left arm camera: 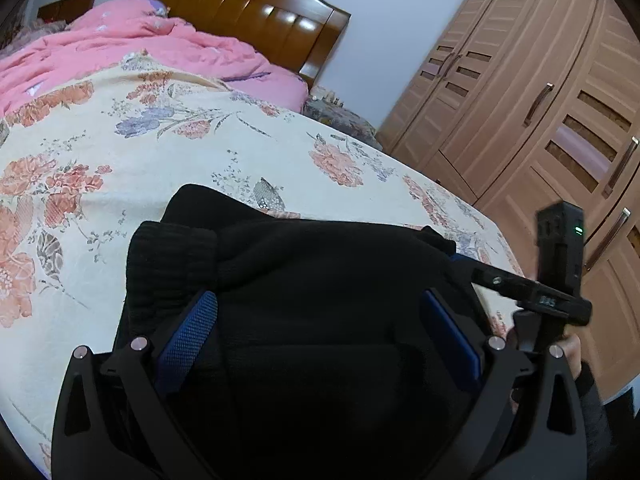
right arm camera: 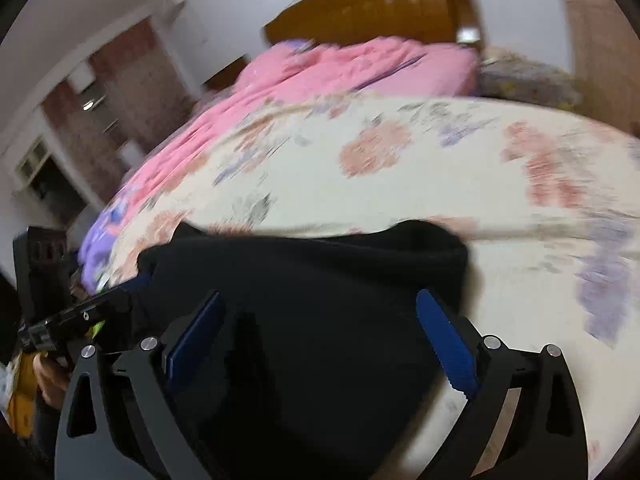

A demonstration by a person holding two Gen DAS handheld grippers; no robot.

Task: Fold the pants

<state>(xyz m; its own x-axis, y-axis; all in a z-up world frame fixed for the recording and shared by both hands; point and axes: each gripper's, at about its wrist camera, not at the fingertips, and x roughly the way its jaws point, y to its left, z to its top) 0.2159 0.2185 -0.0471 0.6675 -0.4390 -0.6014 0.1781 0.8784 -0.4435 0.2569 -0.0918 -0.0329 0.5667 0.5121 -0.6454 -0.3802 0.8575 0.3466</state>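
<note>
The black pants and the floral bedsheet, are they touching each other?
Touching. In the left wrist view the pants lie flat on the bedsheet, their edge resting on it with no gap.

Home bedroom: a bed (left arm camera: 160, 152) with wooden headboard (left arm camera: 248, 12) and pink quilt (left arm camera: 132, 48); a wardrobe (left arm camera: 540, 112) stands beside the bed.

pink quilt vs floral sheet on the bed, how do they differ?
The pink quilt is plain pink and rumpled in a heap near the headboard; the floral sheet is cream with printed flowers and lies smooth. The black pants rest on the floral sheet, not the pink quilt. Both cover the same bed.
</note>
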